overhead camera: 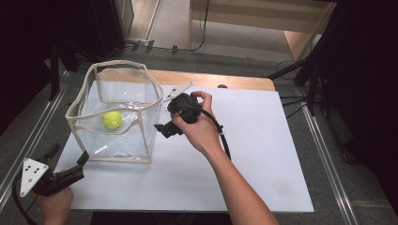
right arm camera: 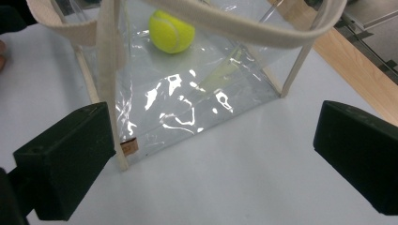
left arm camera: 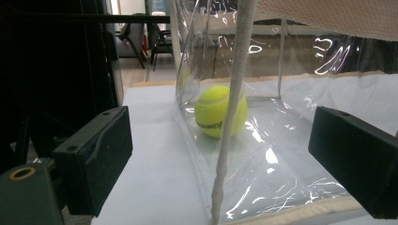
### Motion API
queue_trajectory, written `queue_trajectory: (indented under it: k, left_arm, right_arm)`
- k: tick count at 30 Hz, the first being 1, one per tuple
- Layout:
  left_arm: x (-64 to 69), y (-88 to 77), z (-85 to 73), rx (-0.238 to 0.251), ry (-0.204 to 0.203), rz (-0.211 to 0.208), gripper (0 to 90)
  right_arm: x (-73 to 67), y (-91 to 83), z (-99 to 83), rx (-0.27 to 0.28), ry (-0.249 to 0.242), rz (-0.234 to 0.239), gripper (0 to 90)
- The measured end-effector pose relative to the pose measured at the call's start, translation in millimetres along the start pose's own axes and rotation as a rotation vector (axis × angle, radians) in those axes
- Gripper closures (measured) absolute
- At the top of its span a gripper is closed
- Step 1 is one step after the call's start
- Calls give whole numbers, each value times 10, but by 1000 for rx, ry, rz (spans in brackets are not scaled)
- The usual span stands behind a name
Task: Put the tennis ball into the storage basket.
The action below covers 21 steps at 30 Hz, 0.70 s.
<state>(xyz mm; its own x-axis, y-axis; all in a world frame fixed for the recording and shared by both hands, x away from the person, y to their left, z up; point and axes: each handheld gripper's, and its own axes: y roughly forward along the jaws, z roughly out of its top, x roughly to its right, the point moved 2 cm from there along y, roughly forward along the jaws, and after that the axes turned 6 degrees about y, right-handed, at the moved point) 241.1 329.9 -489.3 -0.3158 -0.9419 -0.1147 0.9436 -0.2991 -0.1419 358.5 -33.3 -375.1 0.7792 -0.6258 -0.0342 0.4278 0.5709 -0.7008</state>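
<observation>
Already the tennis ball (overhead camera: 112,119) lies on the floor of the clear bag (overhead camera: 141,136), which stands open near the worktop's (overhead camera: 263,154) far left corner, so the placing looks done. The right gripper (overhead camera: 165,128) hangs just beside the bag's right wall, its fingers (right arm camera: 65,164) spread wide with nothing between them. The left gripper (overhead camera: 68,163) waits at the worktop's near left corner, fingers (left arm camera: 94,154) likewise spread and empty, pointed at the bag's near corner seam. What may be left, I judge, is drawing both grippers clear of the bag, or closing its cream-trimmed rim (overhead camera: 119,63).
</observation>
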Motion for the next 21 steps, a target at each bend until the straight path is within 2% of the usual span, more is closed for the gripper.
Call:
queue_trajectory:
  k: [12, 15, 21]
  left_arm:
    - [1, -2, -1, 4, -1, -2, 69]
    - [2, -2, 0, 1, 0, -1, 69]
    - [4, -2, 0, -1, 2, 1, 69]
  right_arm:
    - [-49, 87, -339, -1, 33, 5, 0]
    - [-77, 116, -406, -7, 18, -2, 0]
    - [-141, 156, -536, 6, 23, 3, 0]
